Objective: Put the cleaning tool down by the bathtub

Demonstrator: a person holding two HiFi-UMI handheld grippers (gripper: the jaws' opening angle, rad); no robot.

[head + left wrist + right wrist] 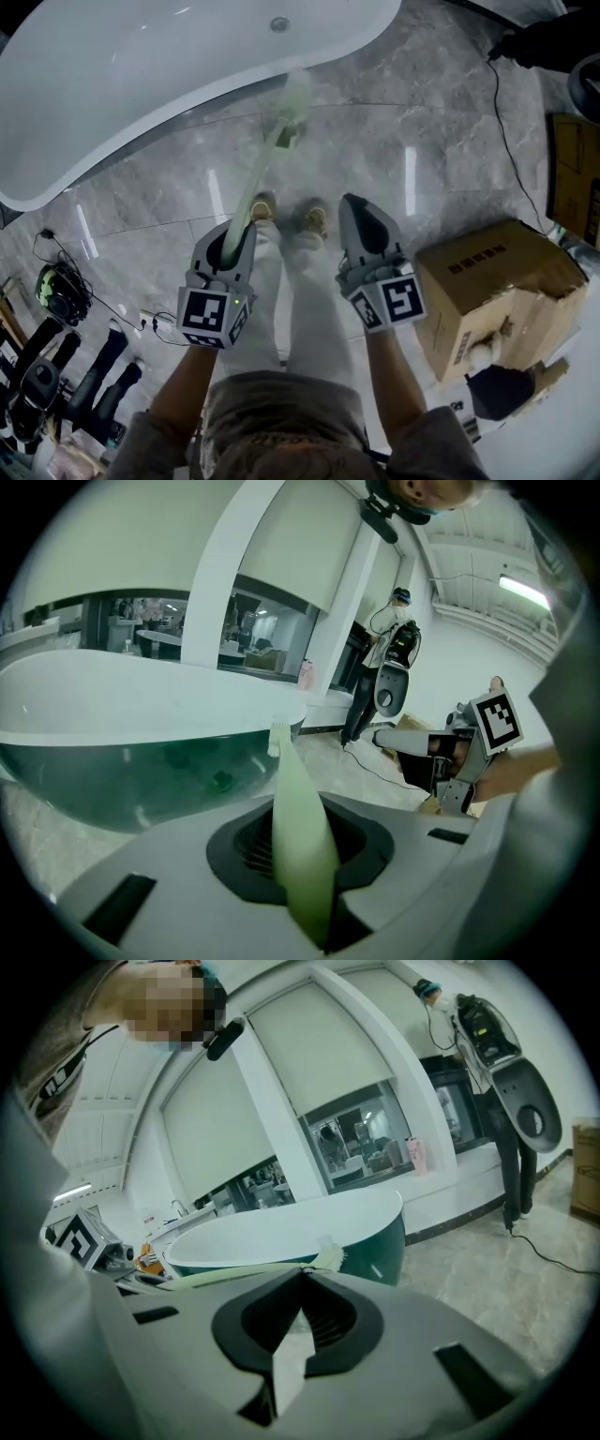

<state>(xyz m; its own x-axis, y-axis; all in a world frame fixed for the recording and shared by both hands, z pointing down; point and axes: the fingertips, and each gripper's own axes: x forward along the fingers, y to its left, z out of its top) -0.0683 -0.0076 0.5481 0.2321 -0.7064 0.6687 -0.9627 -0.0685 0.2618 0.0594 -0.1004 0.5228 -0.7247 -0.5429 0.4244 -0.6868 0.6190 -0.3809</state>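
Observation:
A pale green long-handled cleaning brush (258,169) runs from my left gripper (238,236) toward the white bathtub (141,84). Its brush head (292,101) hangs over the floor right at the tub's rim. The left gripper is shut on the handle (302,846), which stands up between its jaws, and the brush head (279,735) shows in front of the tub (131,733). My right gripper (360,212) is held beside it to the right, shut and empty. In the right gripper view (302,1275) the brush (323,1258) lies across, in front of the tub (300,1232).
Grey marble floor (422,169) surrounds the tub. An open cardboard box (497,281) stands at the right and a black cable (511,141) trails behind it. Dark equipment (56,309) crowds the lower left. The person's shoes (291,217) stand between the grippers. Another person (375,667) stands far off.

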